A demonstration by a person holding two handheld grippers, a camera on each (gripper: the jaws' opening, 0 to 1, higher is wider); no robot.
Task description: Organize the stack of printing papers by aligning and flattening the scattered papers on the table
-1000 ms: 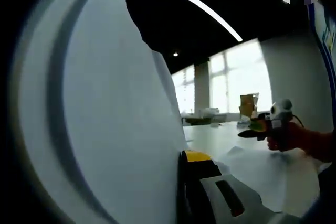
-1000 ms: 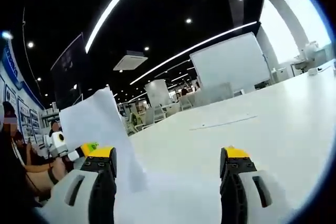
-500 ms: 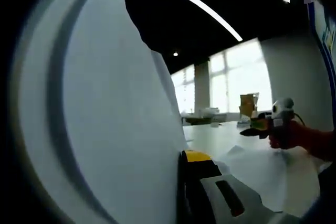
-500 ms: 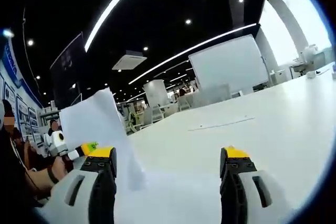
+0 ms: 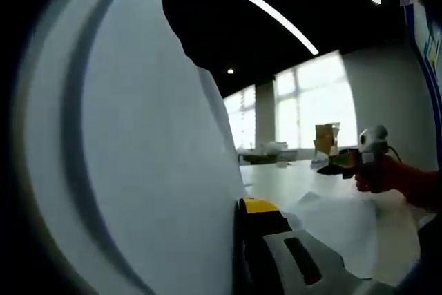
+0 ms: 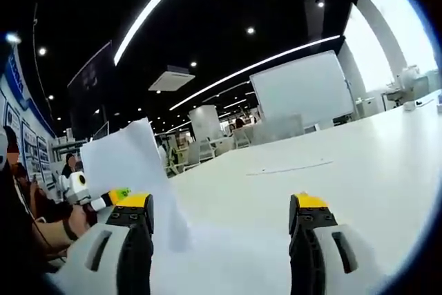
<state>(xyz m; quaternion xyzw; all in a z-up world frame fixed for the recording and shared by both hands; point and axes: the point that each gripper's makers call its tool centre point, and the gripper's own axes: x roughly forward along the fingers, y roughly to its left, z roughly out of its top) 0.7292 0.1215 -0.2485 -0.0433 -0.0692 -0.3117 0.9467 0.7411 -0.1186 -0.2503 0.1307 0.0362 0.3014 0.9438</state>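
Holding item: left gripper (image 6: 103,200), closed on an upright sheaf of printing papers (image 5: 138,170), at nine o'clock in the right gripper view. Right gripper (image 6: 221,229) hovered empty above the table (image 6: 359,164), jaws wide apart. Loose sheets (image 5: 345,229) lay at four o'clock in the left gripper view. Advised: tap the sheaf's lower edge square on the table, then lay it flat.

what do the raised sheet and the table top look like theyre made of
Raised sheet: thin white matte paper, judging by how it curves while standing from the left gripper. Table top: smooth white, faintly glossy, maybe laminate; I can't be sure.
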